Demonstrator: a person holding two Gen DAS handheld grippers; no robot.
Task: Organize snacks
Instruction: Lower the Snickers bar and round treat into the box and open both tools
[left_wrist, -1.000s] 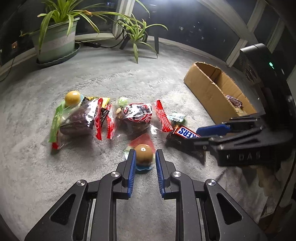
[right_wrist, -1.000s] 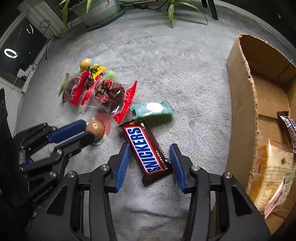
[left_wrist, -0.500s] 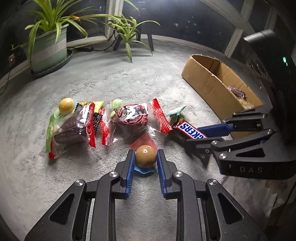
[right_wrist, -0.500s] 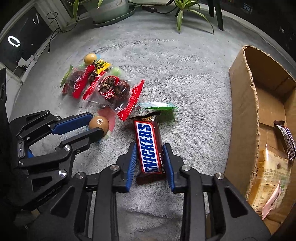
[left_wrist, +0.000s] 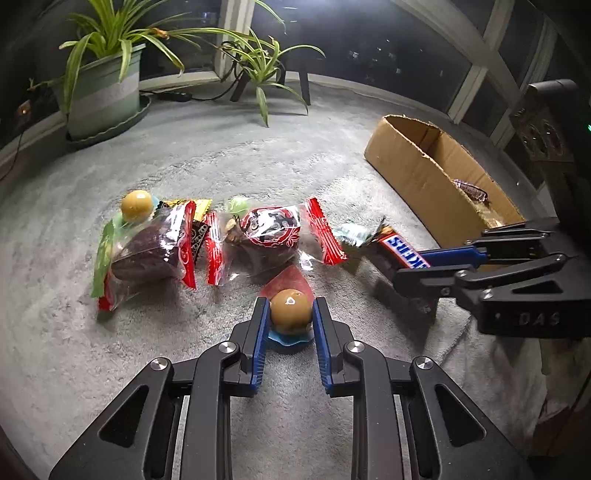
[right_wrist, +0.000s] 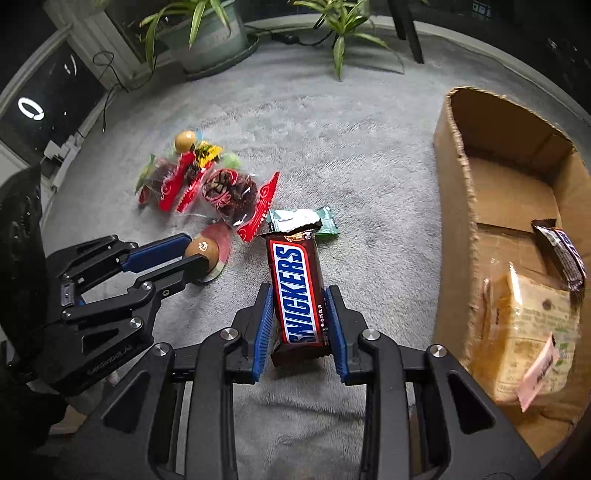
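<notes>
Grey carpeted floor, lit from above, carrying the following. Left claw: black arms, blue ribbed pads, clenched on a round caramel-brown ball candy with a blue and red wrapper base, at the near centre of the snack group; the candy sits at carpet level, and contact with the carpet cannot be told. Right claw: same build, grasping a brown Snickers chocolate bar across its near half, the bar's far end raised and its torn wrapper edge pointing away. Just beyond the bar, a small green and white foil packet lies flat on the carpet. Farther left, a clear bag of dark dried fruit with red serrated edges, and beside it a second similar clear bag with a green edge; behind that one rests a second caramel-brown ball candy, next to a small yellow and black packet. A pale green round sweet shows behind the first bag. At the right, an open brown cardboard box holding a pale yellow printed bag and a dark chocolate bar wrapper. At the far left, a spider plant in a pale green striped pot; a second, smaller spider plant at far centre.
</notes>
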